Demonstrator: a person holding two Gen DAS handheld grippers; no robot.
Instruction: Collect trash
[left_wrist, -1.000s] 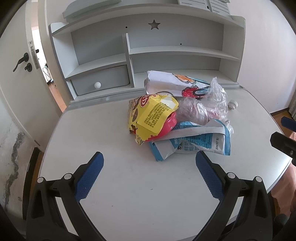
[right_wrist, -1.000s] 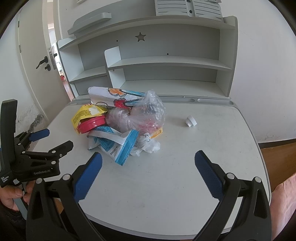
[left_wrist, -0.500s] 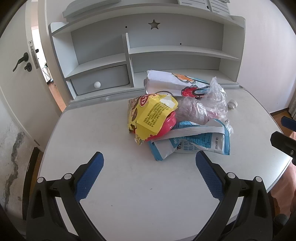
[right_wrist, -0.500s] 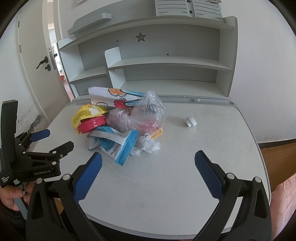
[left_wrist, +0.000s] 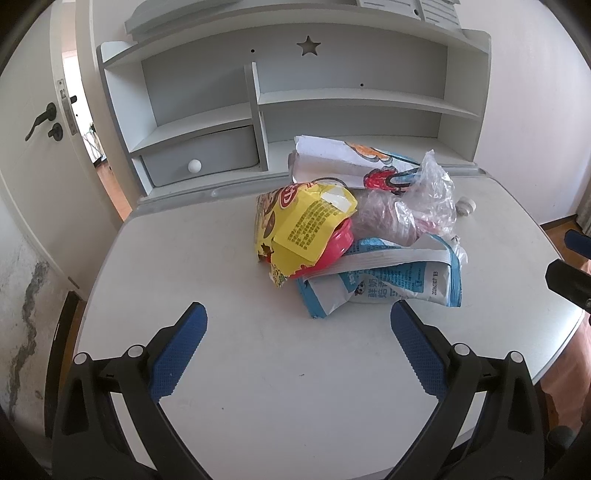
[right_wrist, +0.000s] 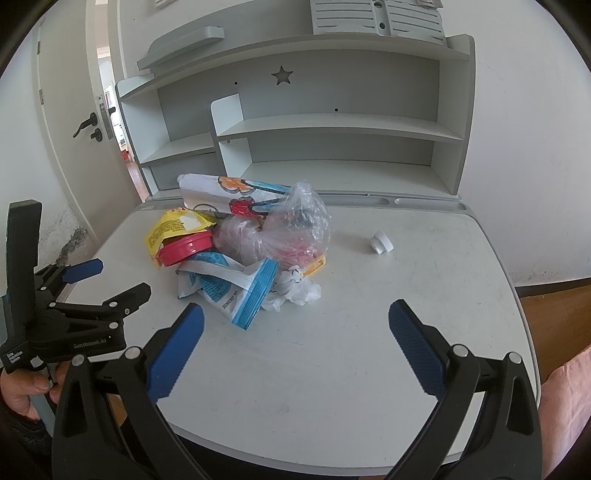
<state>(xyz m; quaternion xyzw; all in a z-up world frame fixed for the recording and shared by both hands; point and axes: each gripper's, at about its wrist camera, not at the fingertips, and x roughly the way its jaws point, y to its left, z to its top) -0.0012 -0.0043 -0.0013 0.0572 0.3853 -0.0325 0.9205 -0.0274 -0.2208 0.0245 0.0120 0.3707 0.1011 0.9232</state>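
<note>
A heap of trash lies mid-desk: a yellow snack wrapper over a red lid, a blue-and-white milk pouch, a clear plastic bag, a printed white paper bag and a crumpled white tissue. A small white cap lies apart to the right. My left gripper is open, short of the heap. My right gripper is open too, empty, near the front edge.
The grey desk carries a shelf hutch with a small drawer at the back. A door stands ajar at left. A hand holds the left gripper's handle.
The heap looks a trifle lower in the left wrist view, so that gripper has shifted slightly. The right view is unchanged.
</note>
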